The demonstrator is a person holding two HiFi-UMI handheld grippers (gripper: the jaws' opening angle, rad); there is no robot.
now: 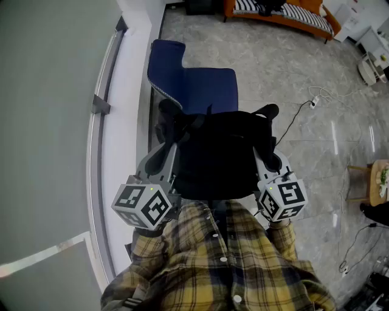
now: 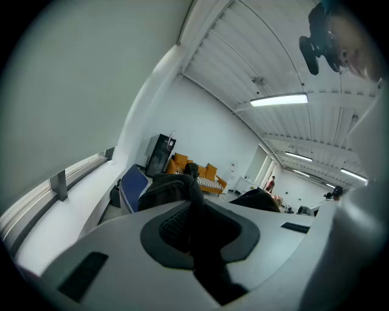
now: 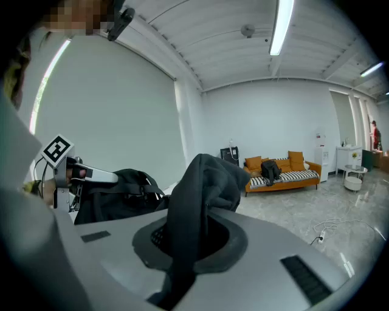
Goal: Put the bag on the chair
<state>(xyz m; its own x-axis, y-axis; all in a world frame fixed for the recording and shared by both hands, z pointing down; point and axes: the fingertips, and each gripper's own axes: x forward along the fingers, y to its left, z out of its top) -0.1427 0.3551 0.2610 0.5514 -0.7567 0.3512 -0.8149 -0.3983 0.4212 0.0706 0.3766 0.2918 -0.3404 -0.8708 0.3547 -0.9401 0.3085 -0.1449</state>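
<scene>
A black bag (image 1: 219,152) hangs in front of me between the two grippers, above the floor. My left gripper (image 1: 170,152) is shut on a black strap of the bag (image 2: 194,200) at the bag's left side. At the bag's right side my right gripper (image 3: 188,240) is shut on a fold of another bag strap (image 3: 200,182). The bag's body (image 3: 115,194) shows to the left in the right gripper view. The blue chair (image 1: 194,82) stands just beyond the bag with its seat bare. It also shows in the left gripper view as the chair (image 2: 130,185).
A white wall ledge with a metal rail (image 1: 115,121) runs along the left, close to the chair. An orange sofa (image 1: 279,12) stands at the far end of the room. A cable with a power strip (image 1: 316,100) lies on the grey floor to the right. A small wooden table (image 1: 377,182) is at the right edge.
</scene>
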